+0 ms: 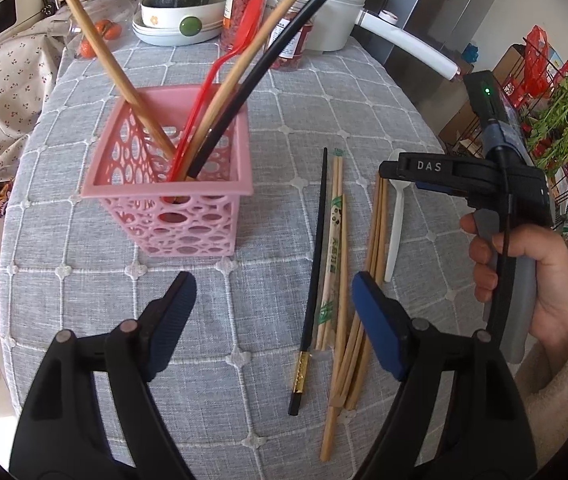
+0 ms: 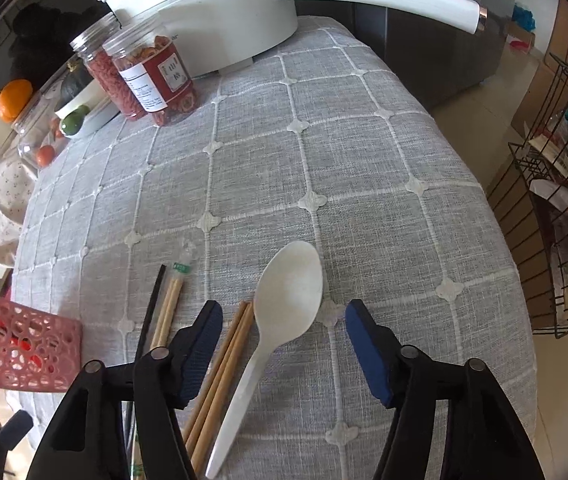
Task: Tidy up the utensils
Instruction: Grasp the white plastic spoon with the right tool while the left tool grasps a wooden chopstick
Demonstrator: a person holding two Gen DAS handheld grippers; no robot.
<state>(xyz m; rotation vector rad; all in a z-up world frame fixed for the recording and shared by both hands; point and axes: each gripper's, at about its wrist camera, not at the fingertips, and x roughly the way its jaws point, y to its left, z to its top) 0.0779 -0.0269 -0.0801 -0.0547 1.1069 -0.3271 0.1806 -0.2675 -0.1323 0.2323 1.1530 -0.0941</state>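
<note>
Pink basket [image 1: 171, 184] sits ahead-left of the left gripper [image 1: 273, 300], holding a red spoon [image 1: 219, 76] and long sticks whose tops run out of frame. Its jaws gape wide, empty. Loose chopsticks [image 1: 338, 264] lie ahead-right, partly hidden under the right finger. The right gripper [image 2: 284, 320], also wide and empty, straddles a white spoon [image 2: 284, 300]; its handle end is cut off below.

Bright, even daylight, soft shadows, heavy fisheye bending, perhaps slight softness at edges.
</note>
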